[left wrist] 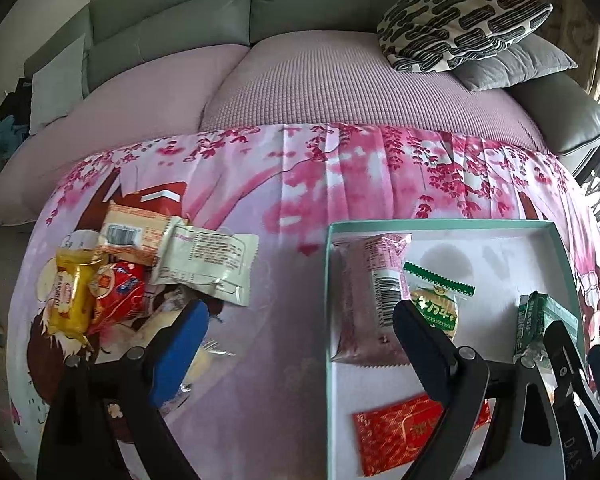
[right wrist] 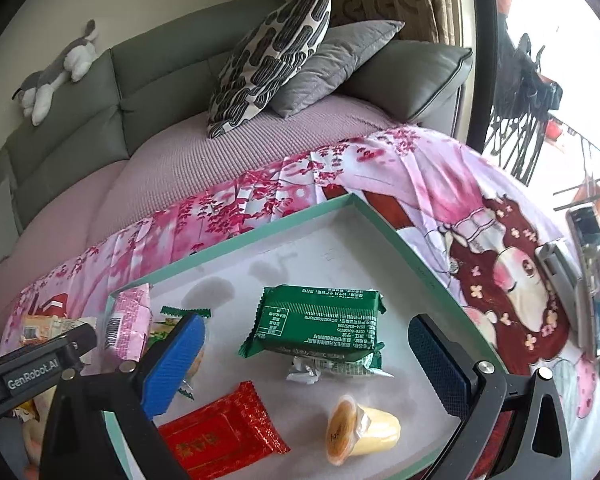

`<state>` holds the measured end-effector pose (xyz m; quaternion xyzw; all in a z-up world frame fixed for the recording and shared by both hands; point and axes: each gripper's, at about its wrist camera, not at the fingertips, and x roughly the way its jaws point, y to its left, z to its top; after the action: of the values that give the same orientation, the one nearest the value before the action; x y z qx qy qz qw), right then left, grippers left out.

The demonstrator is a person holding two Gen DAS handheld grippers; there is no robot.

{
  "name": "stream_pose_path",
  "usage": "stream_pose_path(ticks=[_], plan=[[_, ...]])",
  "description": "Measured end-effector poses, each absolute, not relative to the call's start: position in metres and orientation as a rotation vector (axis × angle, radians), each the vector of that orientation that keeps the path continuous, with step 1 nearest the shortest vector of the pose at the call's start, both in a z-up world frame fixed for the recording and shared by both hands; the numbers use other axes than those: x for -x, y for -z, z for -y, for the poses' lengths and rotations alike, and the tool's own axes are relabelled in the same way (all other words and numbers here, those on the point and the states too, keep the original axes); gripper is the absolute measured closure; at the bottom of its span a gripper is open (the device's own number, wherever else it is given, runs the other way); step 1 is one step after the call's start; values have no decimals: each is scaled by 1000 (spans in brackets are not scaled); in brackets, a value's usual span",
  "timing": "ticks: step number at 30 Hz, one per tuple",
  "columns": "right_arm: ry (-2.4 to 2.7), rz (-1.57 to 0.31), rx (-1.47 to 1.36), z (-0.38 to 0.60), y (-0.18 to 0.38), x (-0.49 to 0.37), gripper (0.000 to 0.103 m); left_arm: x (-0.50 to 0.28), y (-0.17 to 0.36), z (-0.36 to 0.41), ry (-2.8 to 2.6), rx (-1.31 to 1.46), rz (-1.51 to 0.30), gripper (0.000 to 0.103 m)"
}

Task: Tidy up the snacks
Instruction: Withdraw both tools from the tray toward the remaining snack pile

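Green packet (right wrist: pixel 320 326) between open right tongs (right wrist: pixel 304 364)

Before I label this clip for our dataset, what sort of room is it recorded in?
Most likely a home living room. A grey sofa with throw pillows and a plush toy stands behind a table under a pink cartoon cloth, where snacks are sorted into a teal-rimmed box.

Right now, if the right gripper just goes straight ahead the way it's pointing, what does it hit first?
Probably the green snack packet, lying in the tray between the open right gripper fingers' line; depth is uncertain.
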<state>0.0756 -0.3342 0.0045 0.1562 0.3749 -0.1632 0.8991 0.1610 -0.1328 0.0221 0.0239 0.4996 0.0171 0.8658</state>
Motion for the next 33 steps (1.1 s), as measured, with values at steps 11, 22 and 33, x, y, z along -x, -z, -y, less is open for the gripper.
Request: stream_pose_path(ticks=[11,22,33], plan=[[343,-806,-296,314,-9,-71,0,-146,-31,105,-77,-53,-1036,9],[225,-847,-271,262,-11,-77,0,-120,-14,43,-192,-59,-1063,9],[98,-868,-199,193,-11,-81,0,-109,-23,-32,-325,58,-1041,9]])
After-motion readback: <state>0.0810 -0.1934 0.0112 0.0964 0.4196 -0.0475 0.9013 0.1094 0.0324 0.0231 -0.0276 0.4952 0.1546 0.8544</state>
